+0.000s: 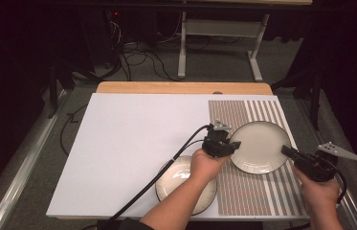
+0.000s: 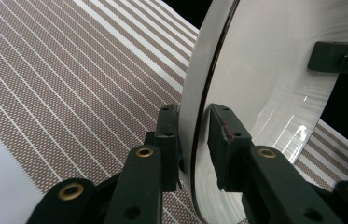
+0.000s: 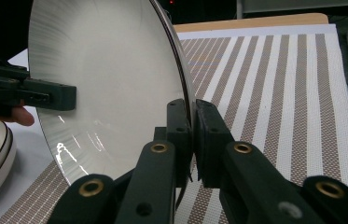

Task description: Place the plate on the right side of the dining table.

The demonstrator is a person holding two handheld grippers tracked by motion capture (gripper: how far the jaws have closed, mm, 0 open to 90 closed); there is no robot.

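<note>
Plate, white with a dark rim, sits over the striped placemat at the right of the worktop, caught at opposite edges by both tools. The left tool reaches in from the plate's left side; in the left gripper view its two black pads straddle the rim, one close against the underside, the other with a thin gap to the upper face, so the grip looks slack rather than clamped. The right tool comes from the plate's right edge, and in the right gripper view its jaws are clenched tight on the rim. Both forearms stretch up from the near edge, hands wrapped round the tool bodies, the left hand passing over a second plate that rests beside the placemat.
</note>
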